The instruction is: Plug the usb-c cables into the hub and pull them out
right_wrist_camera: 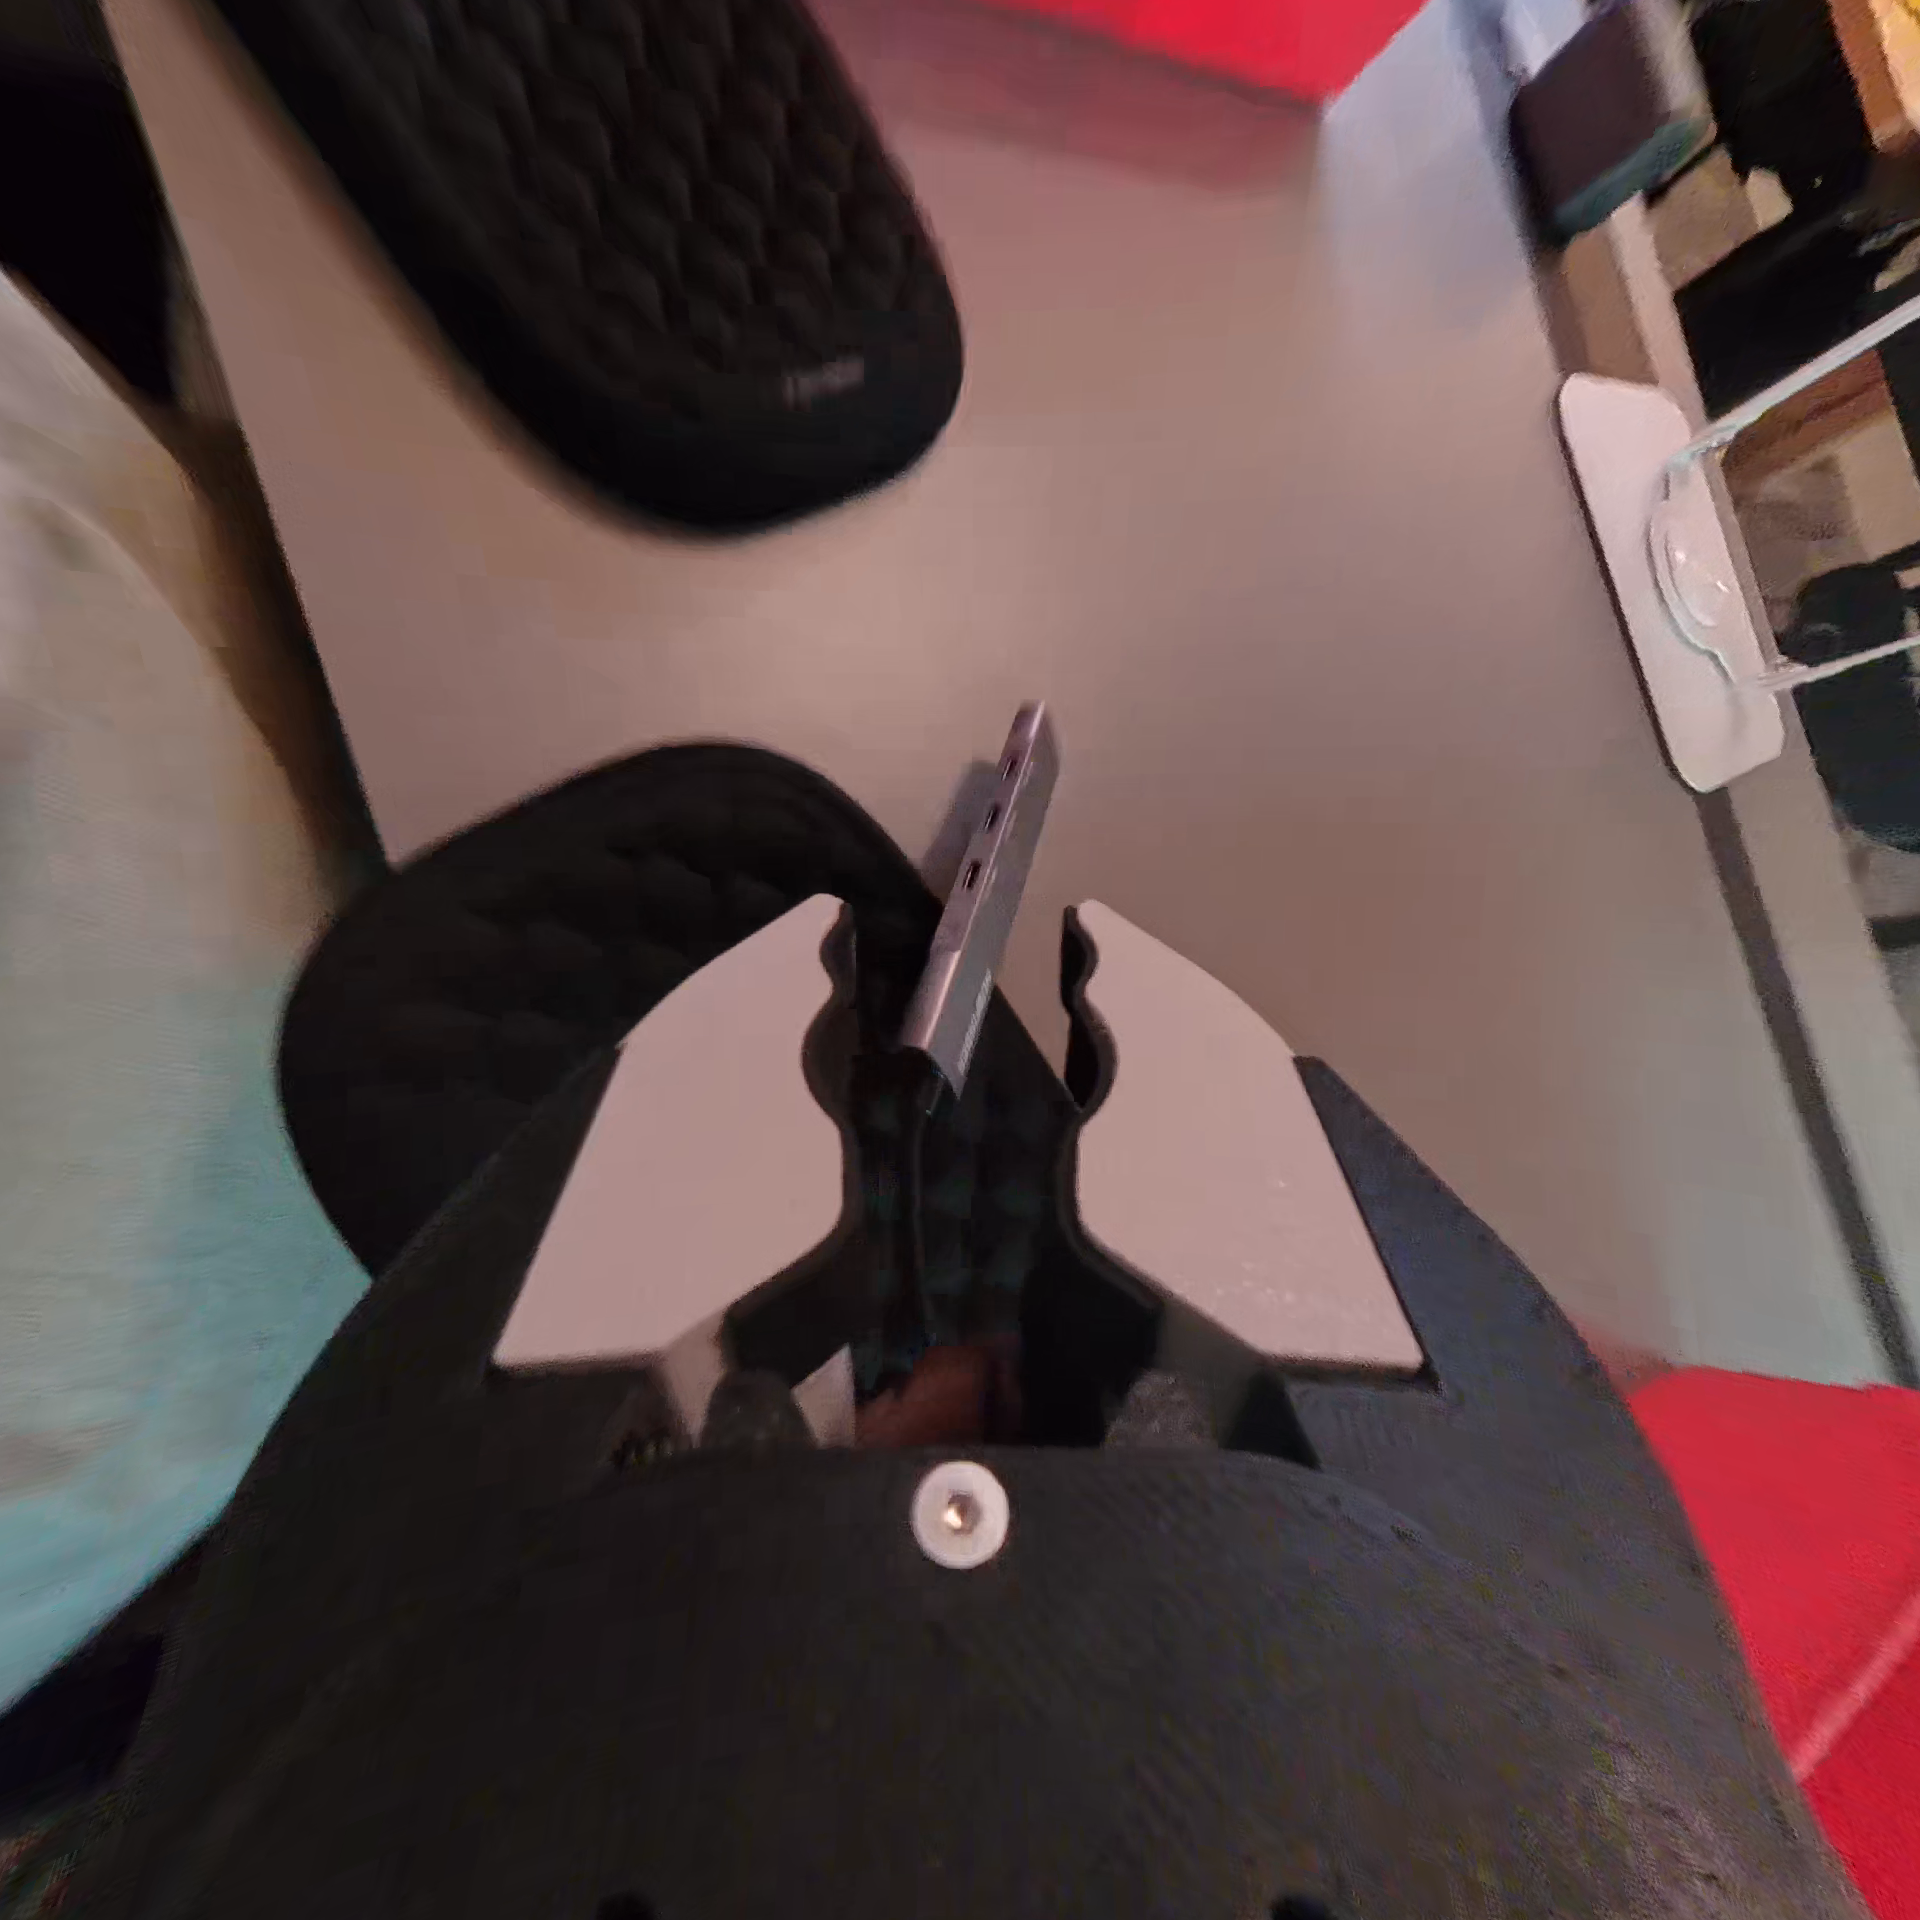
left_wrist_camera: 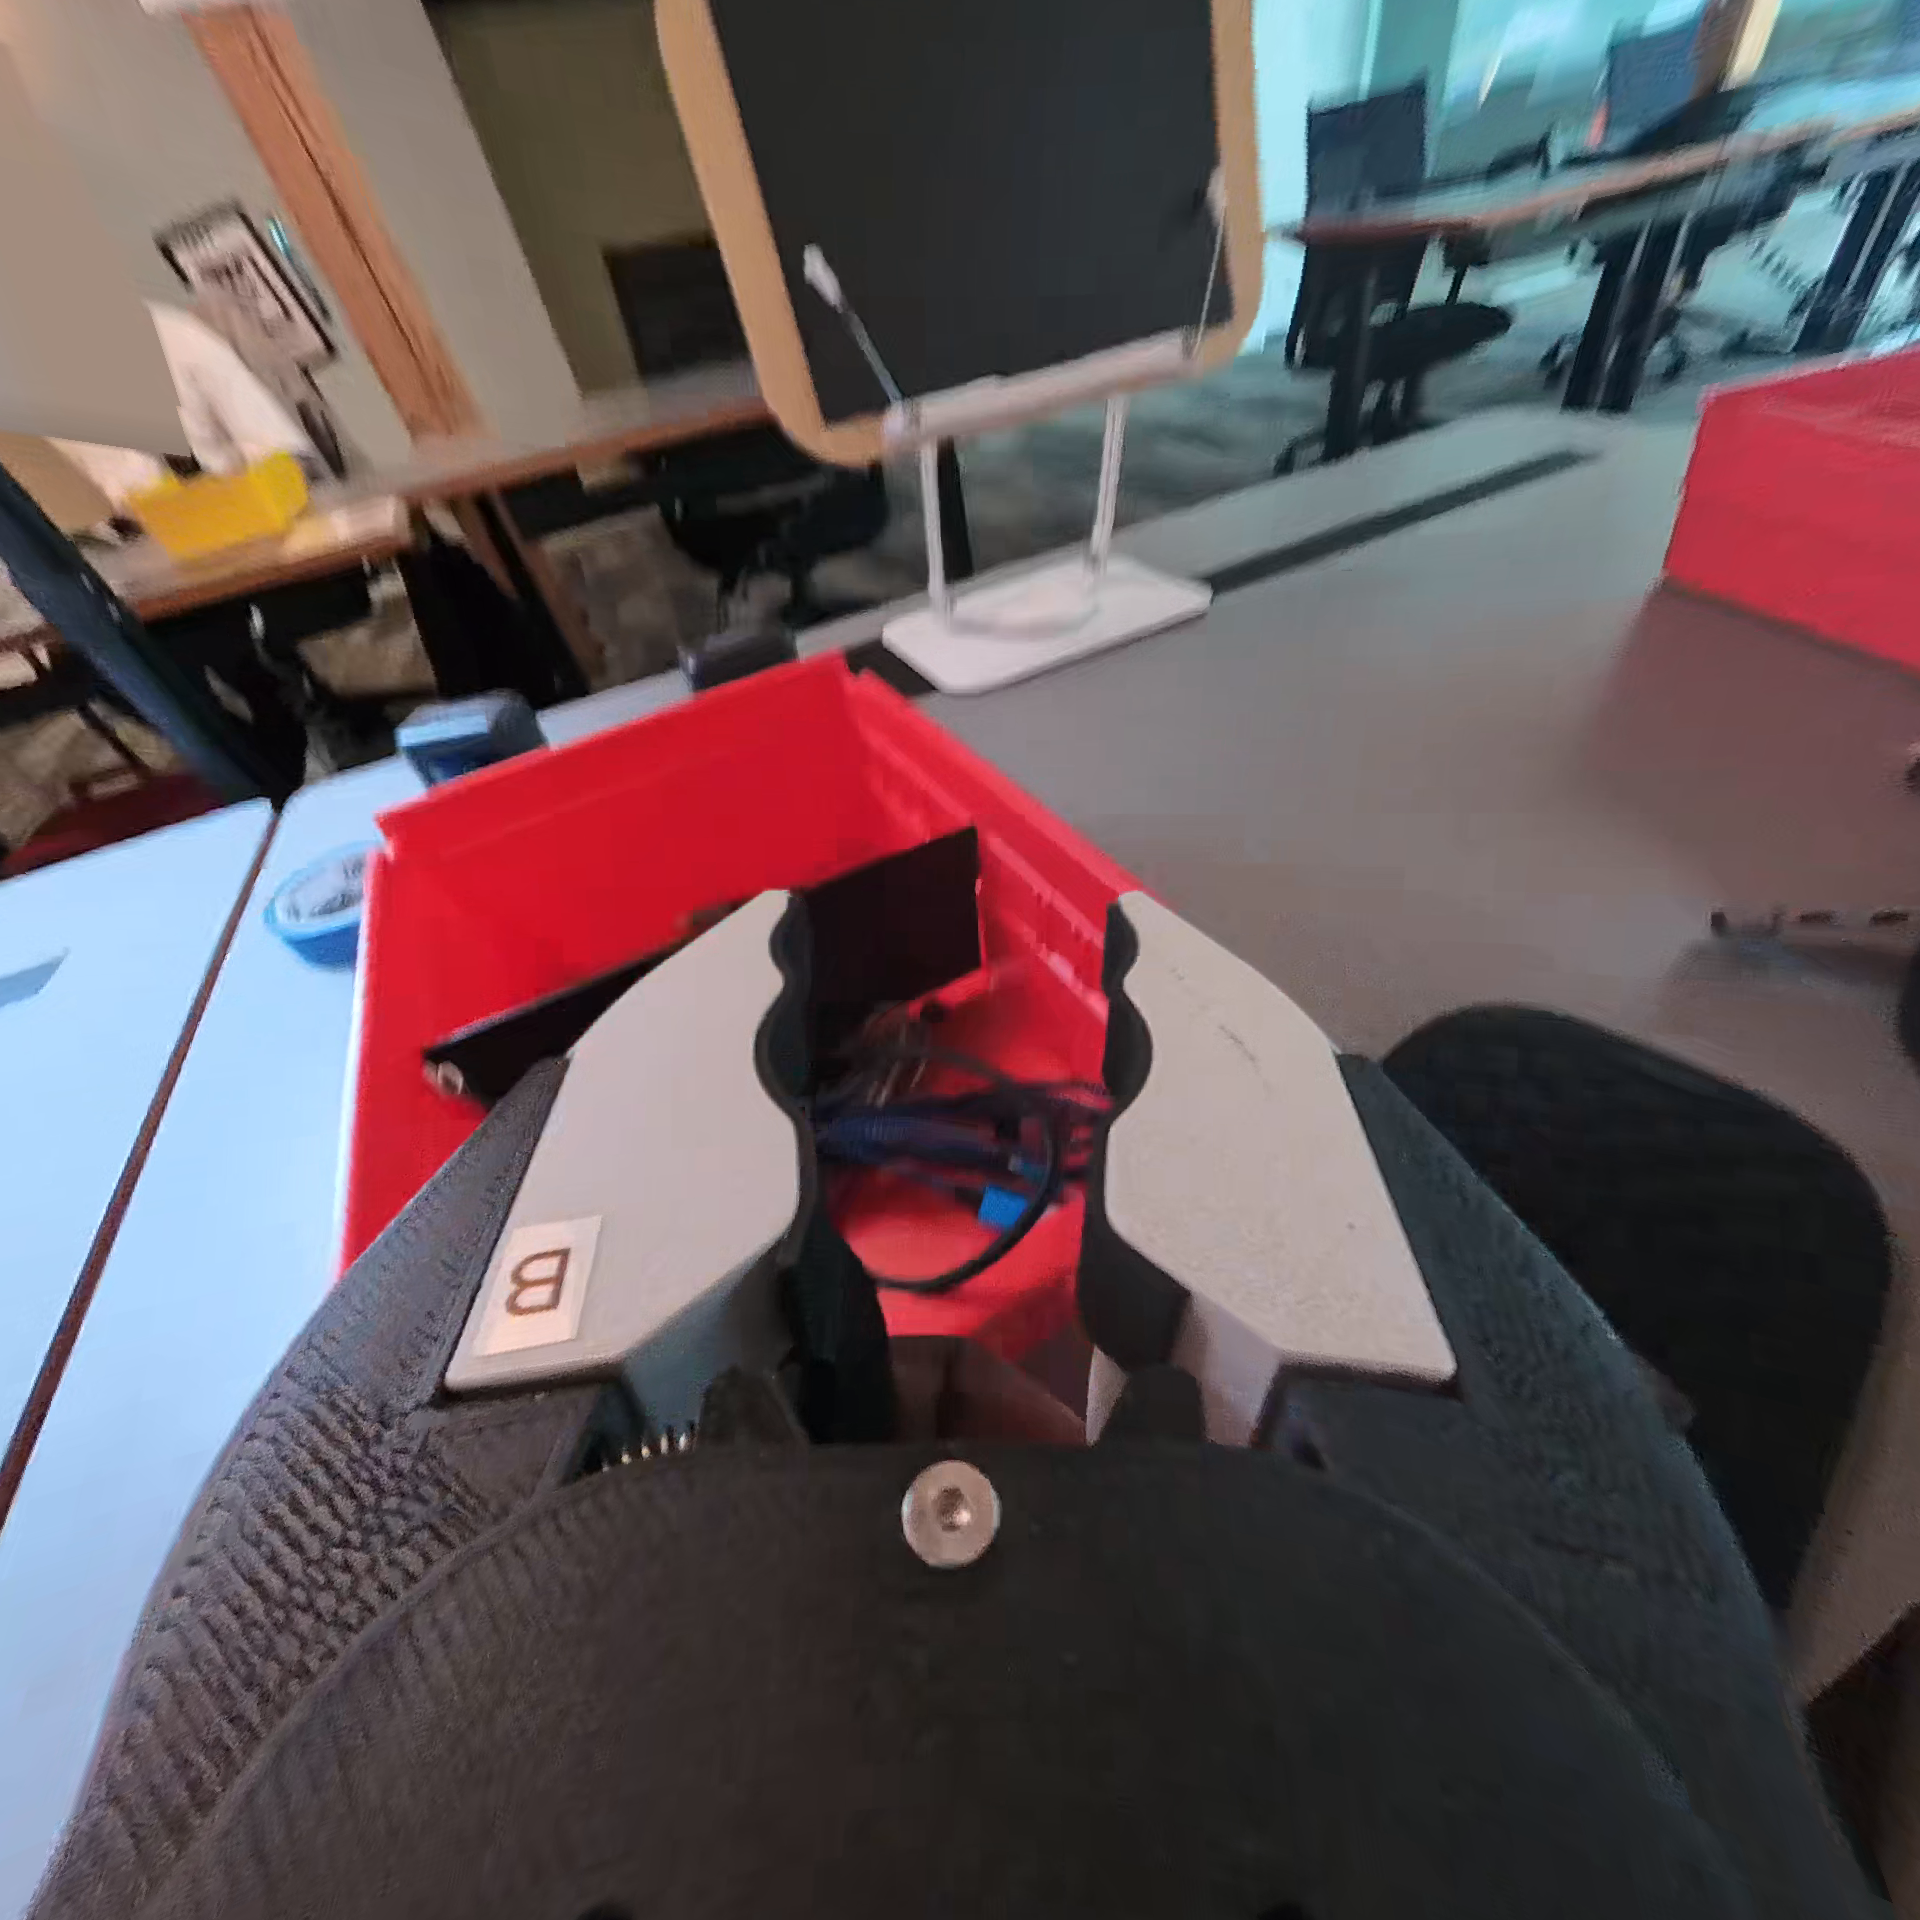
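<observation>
My left gripper (left_wrist_camera: 956,935) is open and empty, and hangs over an open red bin (left_wrist_camera: 623,831). A tangle of blue and black cables (left_wrist_camera: 935,1143) lies on the bin floor, seen between the fingers, beside a black divider card (left_wrist_camera: 894,925). My right gripper (right_wrist_camera: 956,920) is open above the grey table. The slim grey hub (right_wrist_camera: 992,883) lies between its jaws, closer to the left finger, with its row of ports showing. No pad visibly presses on it. The hub's near end is hidden between the fingers.
A black wrist rest (right_wrist_camera: 623,260) lies ahead of the right gripper and another (right_wrist_camera: 582,935) beside the hub; one shows in the left wrist view (left_wrist_camera: 1662,1247). A monitor stand (left_wrist_camera: 1039,623), a second red bin (left_wrist_camera: 1808,499) and blue tape (left_wrist_camera: 312,904) are on the tables.
</observation>
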